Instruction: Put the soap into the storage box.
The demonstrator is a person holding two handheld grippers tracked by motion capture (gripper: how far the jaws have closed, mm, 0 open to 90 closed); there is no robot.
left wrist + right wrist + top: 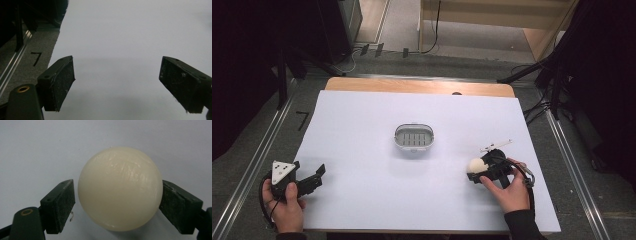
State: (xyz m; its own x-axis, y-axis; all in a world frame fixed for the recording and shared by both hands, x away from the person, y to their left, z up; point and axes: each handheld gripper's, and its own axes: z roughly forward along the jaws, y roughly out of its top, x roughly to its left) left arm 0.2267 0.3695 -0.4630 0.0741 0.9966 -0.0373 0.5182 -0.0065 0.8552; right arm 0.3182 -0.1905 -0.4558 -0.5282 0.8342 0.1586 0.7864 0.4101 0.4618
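Cream ball (120, 188) — between right hand-held gripper (117, 202) pads, touching.

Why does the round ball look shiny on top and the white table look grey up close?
In the right gripper view, the cream ball catches soft streaky glare on top, with shadow beneath it. In the left gripper view, the table looks dim and grey, and the open left claw looks slightly soft. The high view shows the table evenly bright.

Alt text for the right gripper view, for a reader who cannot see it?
A cream-coloured ball sits between the two black jaws of the right claw, both pads at its sides. Behind it lies a plain white table surface.
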